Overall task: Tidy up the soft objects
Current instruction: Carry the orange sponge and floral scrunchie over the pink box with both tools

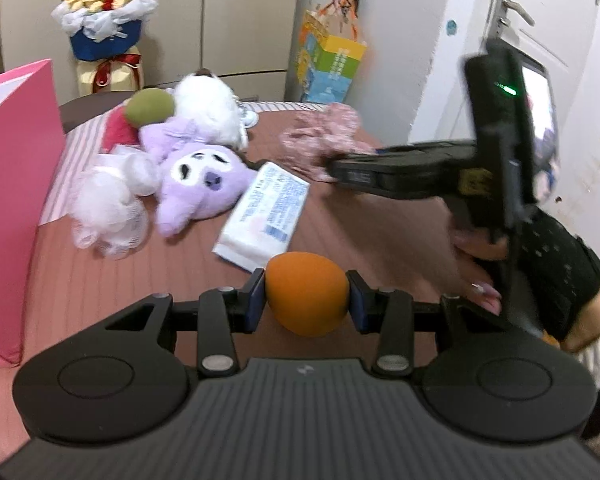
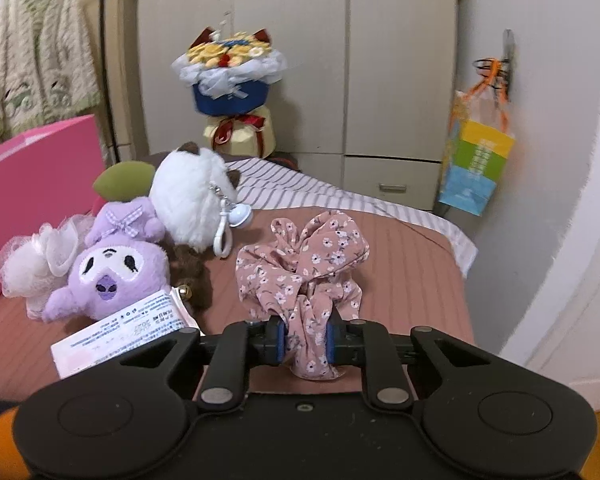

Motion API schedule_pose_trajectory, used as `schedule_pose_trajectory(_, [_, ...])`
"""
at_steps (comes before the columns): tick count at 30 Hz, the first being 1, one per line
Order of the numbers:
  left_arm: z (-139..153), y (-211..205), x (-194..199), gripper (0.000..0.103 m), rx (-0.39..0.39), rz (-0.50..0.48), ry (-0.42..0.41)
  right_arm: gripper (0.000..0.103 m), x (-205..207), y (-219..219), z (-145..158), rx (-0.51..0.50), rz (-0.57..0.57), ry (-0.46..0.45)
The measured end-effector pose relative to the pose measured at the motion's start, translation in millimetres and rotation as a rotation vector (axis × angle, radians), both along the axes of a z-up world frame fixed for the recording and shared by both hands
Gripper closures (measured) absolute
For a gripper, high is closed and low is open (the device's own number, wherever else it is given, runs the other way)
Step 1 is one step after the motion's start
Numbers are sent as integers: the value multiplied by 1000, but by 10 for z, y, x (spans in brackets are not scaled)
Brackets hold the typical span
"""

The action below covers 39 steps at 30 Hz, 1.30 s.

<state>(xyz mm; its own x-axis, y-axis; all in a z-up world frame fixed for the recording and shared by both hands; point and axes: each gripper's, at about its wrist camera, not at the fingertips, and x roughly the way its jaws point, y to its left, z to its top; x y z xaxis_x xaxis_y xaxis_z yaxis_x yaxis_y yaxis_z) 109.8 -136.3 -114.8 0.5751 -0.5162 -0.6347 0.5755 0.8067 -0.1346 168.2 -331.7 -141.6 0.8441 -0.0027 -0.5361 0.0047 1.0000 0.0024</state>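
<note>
My left gripper (image 1: pixel 306 300) is shut on an orange sponge egg (image 1: pixel 306 294), held just above the brown table (image 1: pixel 100 280). My right gripper (image 2: pixel 303 340) is shut on a pink floral fabric scrunchie (image 2: pixel 300 268) whose bulk rests on the table ahead of the pads. In the left wrist view the right gripper (image 1: pixel 332 170) reaches in from the right, its tips buried in the pink floral fabric (image 1: pixel 324 136). A purple plush (image 1: pixel 200 184), a white plush (image 1: pixel 208 108), a green sponge egg (image 1: pixel 148 106) and a white mesh pouf (image 1: pixel 108 208) lie in a heap at the left.
A white tissue pack (image 1: pixel 264 216) lies between the plush heap and my left gripper. A pink box (image 1: pixel 12 184) stands at the table's left edge. A bouquet (image 2: pixel 228 76), wardrobe doors (image 2: pixel 340 60) and a hanging colourful bag (image 2: pixel 476 160) stand behind. A person's gloved hand (image 1: pixel 556 272) holds the right gripper.
</note>
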Motion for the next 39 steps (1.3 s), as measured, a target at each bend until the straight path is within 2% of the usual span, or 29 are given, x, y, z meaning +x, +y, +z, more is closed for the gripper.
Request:
schedule_pose_trajectory(5, [8,128,23,62,-10,36,14,82,-195,-22,-7,12,-84,-4])
schedule_pose_trajectory(8, [10,220,26,62,-16,56,24,82,-343,-11,-10,40,-89,-12])
schedule_pose_trajectory(19, [113,601,-44,62,-14,115,39,82,-910,138,104,21,-61,-36])
schedule_pose_trajectory(27, [172,883,-77,62,-8,124,110,82,-1202,403,221,41,96,11])
schedule_pose_trajectory(33, [230,1113,-121,62,6,122,162,82,-1240,695,325,67,249,116])
schedule_pose_trajectory(37, [310,1277,-162,62,21,119,168,82,-1211,880,385,107,332,189])
schedule_pose_trajectory(39, [378,1368,-202,62,53,130,162,81,-1213,974,446,113,369,203])
